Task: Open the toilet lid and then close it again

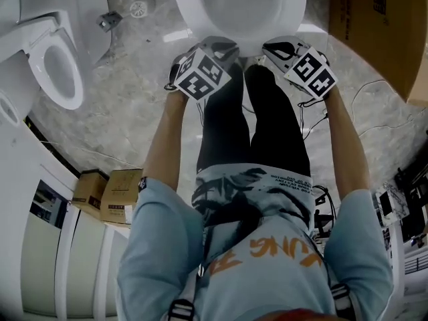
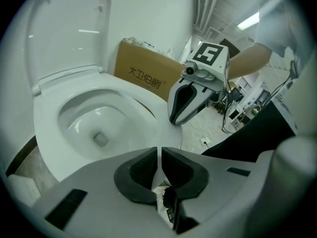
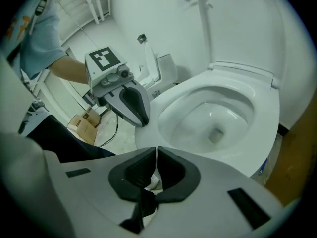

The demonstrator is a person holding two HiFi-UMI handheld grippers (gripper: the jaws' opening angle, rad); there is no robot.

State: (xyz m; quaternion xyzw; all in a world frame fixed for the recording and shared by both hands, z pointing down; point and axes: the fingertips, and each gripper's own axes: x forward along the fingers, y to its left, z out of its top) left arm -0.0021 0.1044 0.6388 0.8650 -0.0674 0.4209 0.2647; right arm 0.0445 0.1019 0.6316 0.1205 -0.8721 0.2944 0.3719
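— White porcelain at the top of the head view, is it the toilet (image 1: pixel 237 9)?

— Yes. The person stands in front of it, and the bowl is uncovered; I can see down to the drain.

— Where is the lid (image 2: pixel 64 31)?

— It is raised. It stands upright at the back of the bowl, on its hinge, in both gripper views.

— And the left gripper (image 1: pixel 222 47)?

— Its two dark pads are pressed together, with only a thin line between them. Nothing is held between them. It points down at the near edge of the bowl.

— Is the right gripper (image 1: pixel 277 47) the same?

— The same. Its jaws are closed on nothing, and it is beside the left one at the front rim. The two are near each other but apart. I cannot tell if either tip touches the rim.

— What else is around?

— A brown cardboard box (image 2: pixel 148 76) stands just beside the toilet, on the person's right. A second toilet (image 1: pixel 57 65) is on the left side, well apart, with its lid up too. Both stand on a grey marbled floor (image 1: pixel 134 112), and two small cartons (image 1: pixel 110 192) lie near the person's left arm.
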